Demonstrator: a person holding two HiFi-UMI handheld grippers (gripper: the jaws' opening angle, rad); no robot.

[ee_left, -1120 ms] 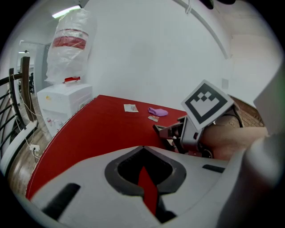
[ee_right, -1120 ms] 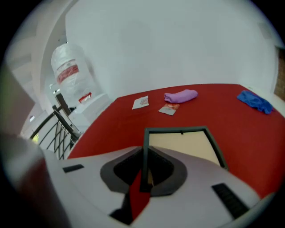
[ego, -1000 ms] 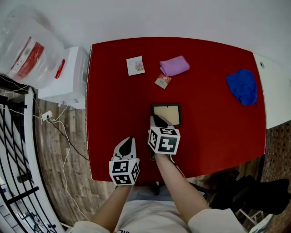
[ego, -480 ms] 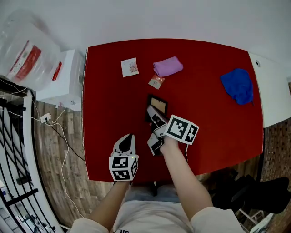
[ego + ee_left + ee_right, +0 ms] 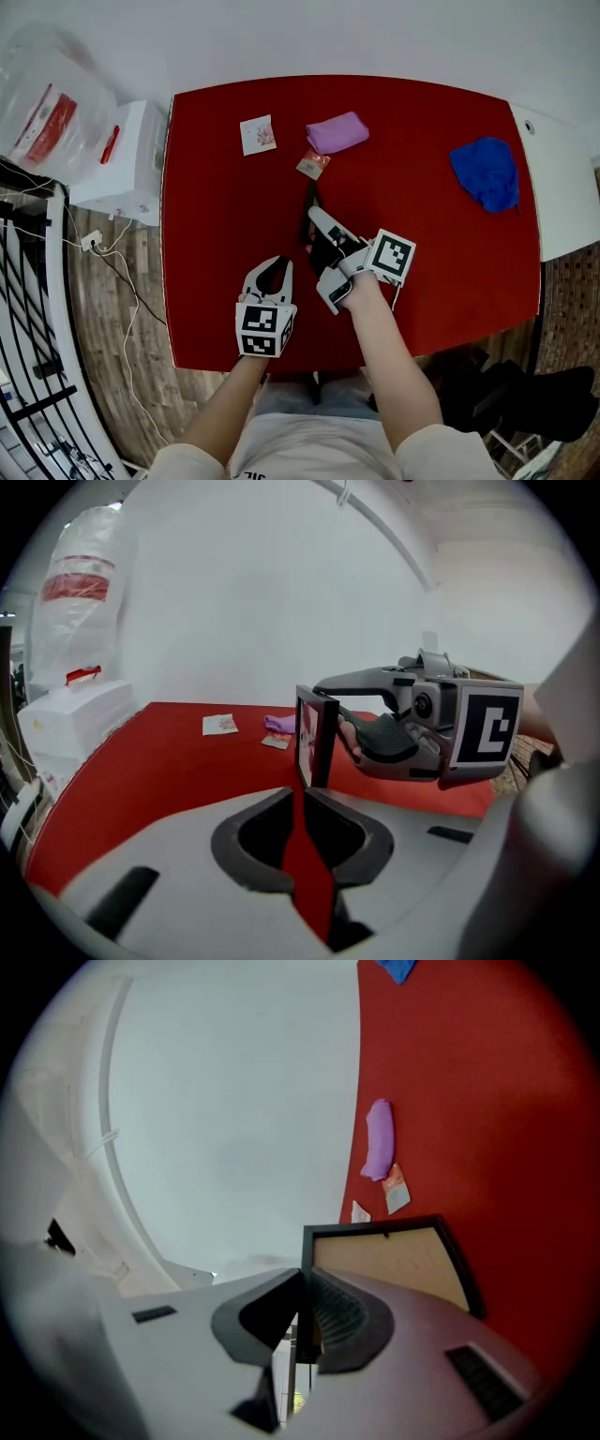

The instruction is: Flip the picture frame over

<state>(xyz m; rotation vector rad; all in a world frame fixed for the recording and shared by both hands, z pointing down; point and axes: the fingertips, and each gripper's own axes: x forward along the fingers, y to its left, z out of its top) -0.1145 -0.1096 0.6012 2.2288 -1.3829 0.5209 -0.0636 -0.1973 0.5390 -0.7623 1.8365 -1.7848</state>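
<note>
Nearest the person, the left gripper (image 5: 273, 272) is held low over the front part of the red table (image 5: 216, 234). Its jaws have just been opening and are now parted by a narrow slit. Nothing is caught between them, only red tabletop is seen through the gap, and its nose is pointed at the action ahead.

Just beyond it, the picture frame (image 5: 323, 742) is gripped by the right gripper (image 5: 317, 230), jaws clamped onto one black edge. The frame is stood up on edge, upright, its thin side turned to the head view. Its brown backing is shown to the right gripper view, and its glazed face is turned the other way. Whether the lower edge touches the table cannot be told, as it is hidden behind the left gripper.

Past the frame, a small packet (image 5: 313, 165) is seen lying flat. Farther back a white card (image 5: 257, 134) and a folded purple cloth (image 5: 337, 132) are laid side by side. Well off to the right, a blue cloth (image 5: 485, 173) is bunched near the table's far corner. Beyond the left edge, a white box (image 5: 122, 155) and a clear plastic bag (image 5: 47, 103) are parked.
</note>
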